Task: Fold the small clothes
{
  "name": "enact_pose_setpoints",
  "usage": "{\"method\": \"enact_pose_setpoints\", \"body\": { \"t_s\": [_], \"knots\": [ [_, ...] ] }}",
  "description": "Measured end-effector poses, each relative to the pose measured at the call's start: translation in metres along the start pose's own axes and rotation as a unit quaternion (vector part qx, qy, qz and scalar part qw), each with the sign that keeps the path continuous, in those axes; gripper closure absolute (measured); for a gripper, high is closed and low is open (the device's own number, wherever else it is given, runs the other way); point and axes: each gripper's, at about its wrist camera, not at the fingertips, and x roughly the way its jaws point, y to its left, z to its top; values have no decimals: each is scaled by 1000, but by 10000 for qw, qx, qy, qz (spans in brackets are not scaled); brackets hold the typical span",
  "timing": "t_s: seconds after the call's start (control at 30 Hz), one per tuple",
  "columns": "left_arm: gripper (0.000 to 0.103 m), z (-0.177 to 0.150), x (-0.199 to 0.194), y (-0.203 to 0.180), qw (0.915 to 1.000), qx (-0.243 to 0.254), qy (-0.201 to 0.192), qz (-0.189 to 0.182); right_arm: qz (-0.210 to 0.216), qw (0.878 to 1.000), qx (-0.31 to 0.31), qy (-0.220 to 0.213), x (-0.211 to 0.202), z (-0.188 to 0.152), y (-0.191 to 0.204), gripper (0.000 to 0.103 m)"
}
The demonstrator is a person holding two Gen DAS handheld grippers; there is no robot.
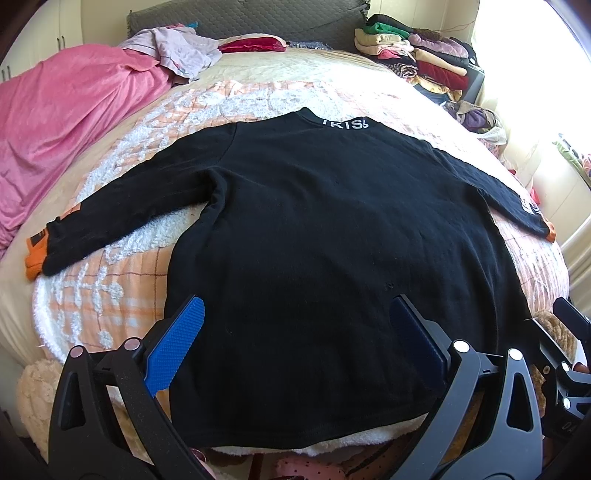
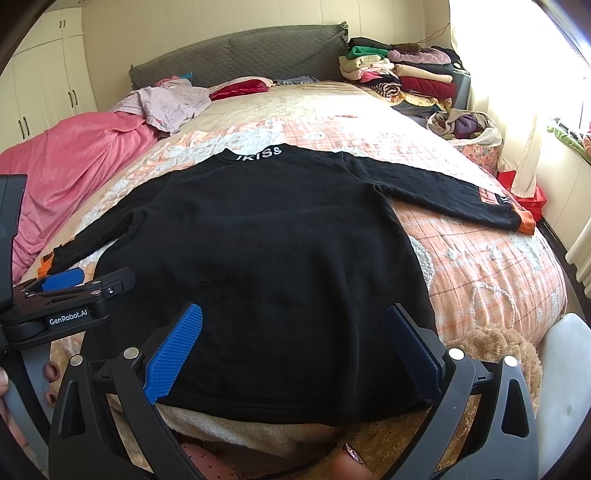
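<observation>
On the bed [image 2: 480, 258], black sweater [image 2: 258, 240] flat, clothes pile [image 2: 406, 74] behind, pink blanket [image 2: 74, 155] leftward

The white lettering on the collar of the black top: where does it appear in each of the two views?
Left wrist view: the white lettering sits upper centre, slightly right of the middle, on the collar of the black top.
Right wrist view: it sits upper centre, slightly left of the middle.
Shared landmark: the grey headboard behind it.

Matt black knit sweater [image 1: 314, 221], fluffy tufted blanket [image 1: 122, 236], textured blue fingers [image 1: 175, 345]
</observation>
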Motion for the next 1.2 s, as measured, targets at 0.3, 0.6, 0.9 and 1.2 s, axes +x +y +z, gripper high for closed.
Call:
{"method": "enact_pose_setpoints", "body": {
  "t_s": [0.3, 0.6, 0.9, 1.2],
  "knots": [
    [8, 0, 0, -1, 10000, 1, -3, 13, 2, 10000, 13, 17, 2, 0, 0, 4],
    [8, 0, 0, 1, 10000, -6, -12, 7, -2, 10000, 25, 3, 1, 0, 1, 4],
    [8, 0, 1, 0, 10000, 10, -26, 21, -20, 10000, 45, -8, -1, -1, 1, 4],
    [8, 0, 2, -1, 10000, 0, -25, 25, -32, 10000, 32, 14, -1, 0, 2, 4]
  ]
}}
